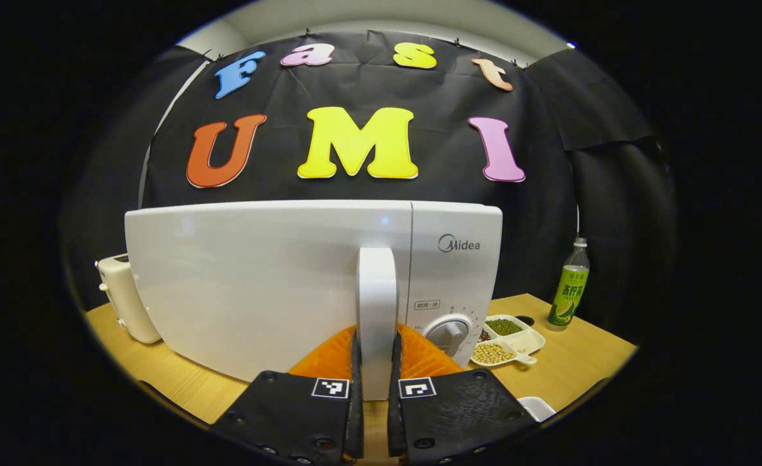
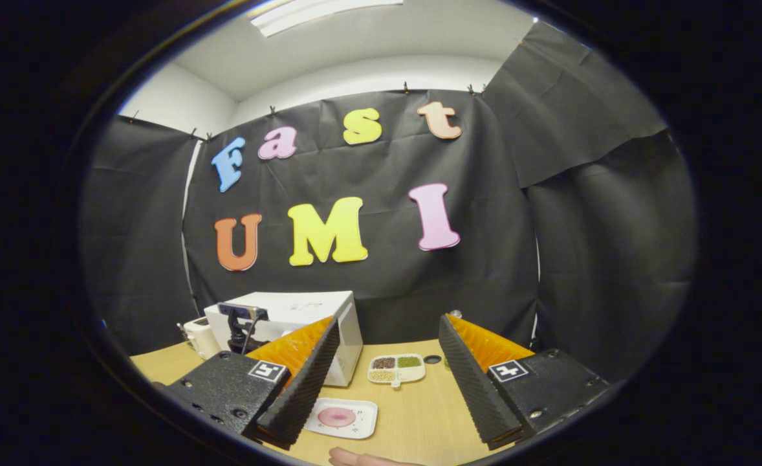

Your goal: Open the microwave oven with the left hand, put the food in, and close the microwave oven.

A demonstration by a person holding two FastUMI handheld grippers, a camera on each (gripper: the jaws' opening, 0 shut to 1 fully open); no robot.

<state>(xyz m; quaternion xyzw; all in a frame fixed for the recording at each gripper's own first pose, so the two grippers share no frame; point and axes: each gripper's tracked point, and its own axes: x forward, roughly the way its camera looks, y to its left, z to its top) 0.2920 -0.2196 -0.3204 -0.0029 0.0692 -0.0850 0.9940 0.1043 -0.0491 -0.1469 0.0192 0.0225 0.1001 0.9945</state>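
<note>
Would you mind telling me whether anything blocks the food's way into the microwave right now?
Yes: the microwave door is shut, with the left hand-held gripper closed on its handle. The food on the white tray waits on the table in front.

We count one of nearly everything on the table [image 2: 413, 414].

Ahead of the left fingers we see one microwave oven [image 1: 277, 285] with one door handle [image 1: 376, 310] between them and one dial [image 1: 447, 334]; one toaster [image 1: 122, 298] to its left, one divided dish [image 1: 507, 343] with three compartments and one bottle [image 1: 570, 291] to its right. Between the right fingers we count one plate of food [image 2: 342, 417].
</note>
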